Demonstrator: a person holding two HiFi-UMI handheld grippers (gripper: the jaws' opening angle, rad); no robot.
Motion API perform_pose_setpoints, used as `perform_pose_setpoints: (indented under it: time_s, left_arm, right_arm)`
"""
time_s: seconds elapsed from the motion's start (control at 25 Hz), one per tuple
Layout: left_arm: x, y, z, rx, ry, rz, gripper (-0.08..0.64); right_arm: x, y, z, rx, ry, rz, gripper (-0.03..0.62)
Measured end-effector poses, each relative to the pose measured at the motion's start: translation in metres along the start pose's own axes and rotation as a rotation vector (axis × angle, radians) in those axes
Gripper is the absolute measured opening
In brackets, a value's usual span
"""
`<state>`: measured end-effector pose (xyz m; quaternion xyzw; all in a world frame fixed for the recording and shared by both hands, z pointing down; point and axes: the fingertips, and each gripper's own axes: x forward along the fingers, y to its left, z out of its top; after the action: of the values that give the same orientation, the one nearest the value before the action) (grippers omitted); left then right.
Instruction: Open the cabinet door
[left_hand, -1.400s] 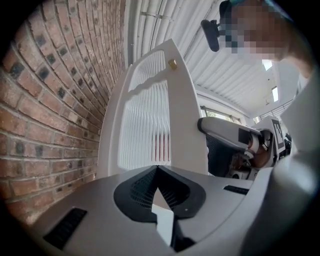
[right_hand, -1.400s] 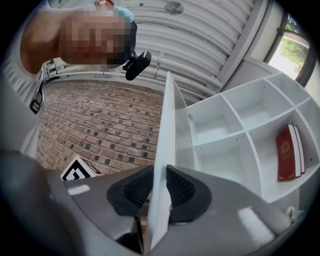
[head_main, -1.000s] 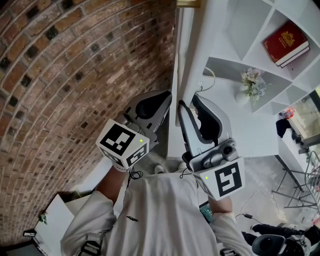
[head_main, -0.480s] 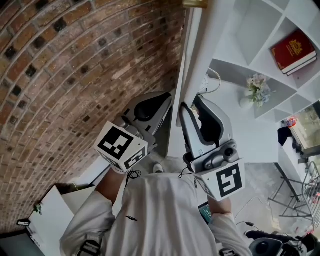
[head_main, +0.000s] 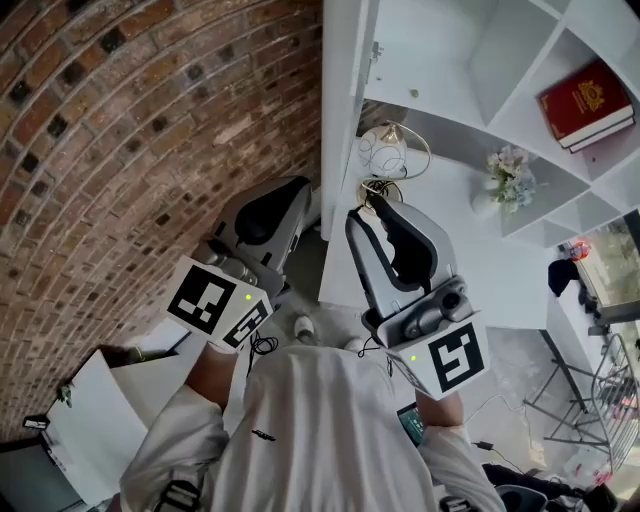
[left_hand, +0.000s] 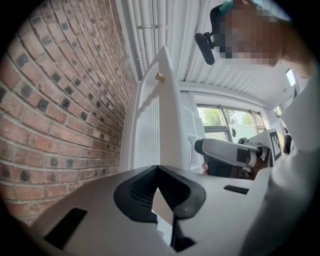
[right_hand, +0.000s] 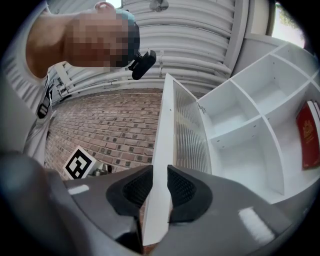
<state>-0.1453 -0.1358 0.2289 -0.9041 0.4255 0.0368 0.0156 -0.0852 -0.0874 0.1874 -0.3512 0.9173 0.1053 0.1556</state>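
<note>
In the head view, one cabinet door is seen edge-on, swung out from the cabinet with its long axis upright, and it stands between the two grippers. The right gripper is set at the door's free edge on the shelf side. The left gripper is kept on the side of the brick wall, near the door but apart from it. One red book and one bunch of flowers are counted on the shelves. In the left gripper view, the jaw tips are seen pressed together with nothing held. The door rises ahead of them, and one brass knob is shown near its top. In the right gripper view, the door's white edge runs straight up from between the pads, and both pads are pressed against it, so the door is gripped by its thickness. The door is judged to be partly open already. Since the right hand alone has it, further swing toward the brick wall is likely to be driven by that hand, and room must be left by the left gripper on that side.
</note>
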Motion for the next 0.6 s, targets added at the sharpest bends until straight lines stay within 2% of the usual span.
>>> perform_pose_setpoints:
  time_s: [0.28, 0.6]
  left_arm:
    - [-0.020, -0.013, 0.018, 0.036, -0.024, 0.091, 0.008]
    - [-0.027, -0.048, 0.027, 0.056, -0.031, 0.095, 0.008]
  right_arm:
    - [-0.020, -0.006, -0.002, 0.019, 0.014, 0.034, 0.090]
    - [-0.035, -0.018, 0.001, 0.045, 0.001, 0.022, 0.072]
